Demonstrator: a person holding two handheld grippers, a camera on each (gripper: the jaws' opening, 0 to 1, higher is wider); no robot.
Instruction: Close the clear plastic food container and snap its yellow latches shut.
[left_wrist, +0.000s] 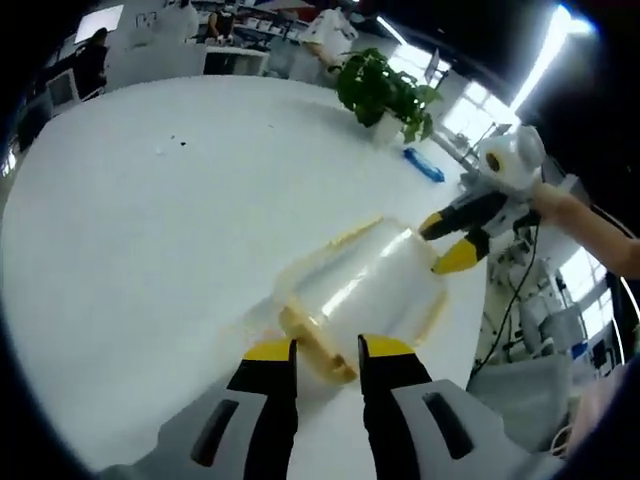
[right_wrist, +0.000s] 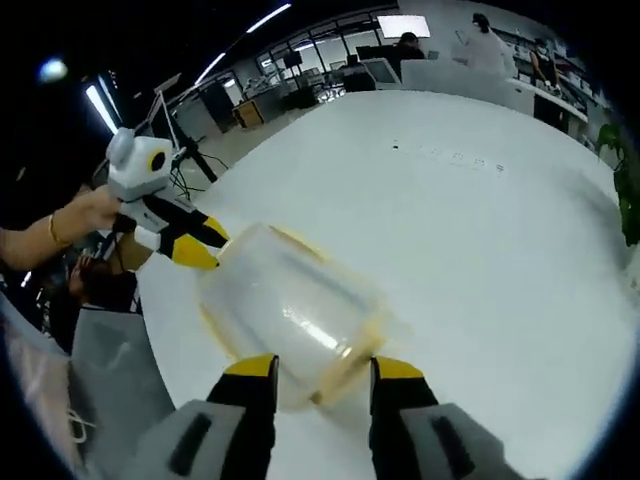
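The clear plastic container (left_wrist: 365, 285) lies on the white table (left_wrist: 150, 230), with yellow latches along its edges. One yellow latch (left_wrist: 312, 342) sticks out at the near end, just ahead of my left gripper (left_wrist: 328, 350), which is open. In the same view my right gripper (left_wrist: 448, 240) comes in from the right, jaws spread at the container's far end. In the right gripper view the container (right_wrist: 290, 305) sits just ahead of my right gripper (right_wrist: 324, 368), which is open with the container's near end and a yellow latch (right_wrist: 345, 365) between its tips. The left gripper (right_wrist: 195, 240) touches the far end.
A potted green plant (left_wrist: 385, 90) and a small blue object (left_wrist: 424, 165) stand on the table beyond the container. The table's edge (right_wrist: 165, 330) runs close by the container, with a grey chair or bag (right_wrist: 110, 380) below it. Desks and people are far behind.
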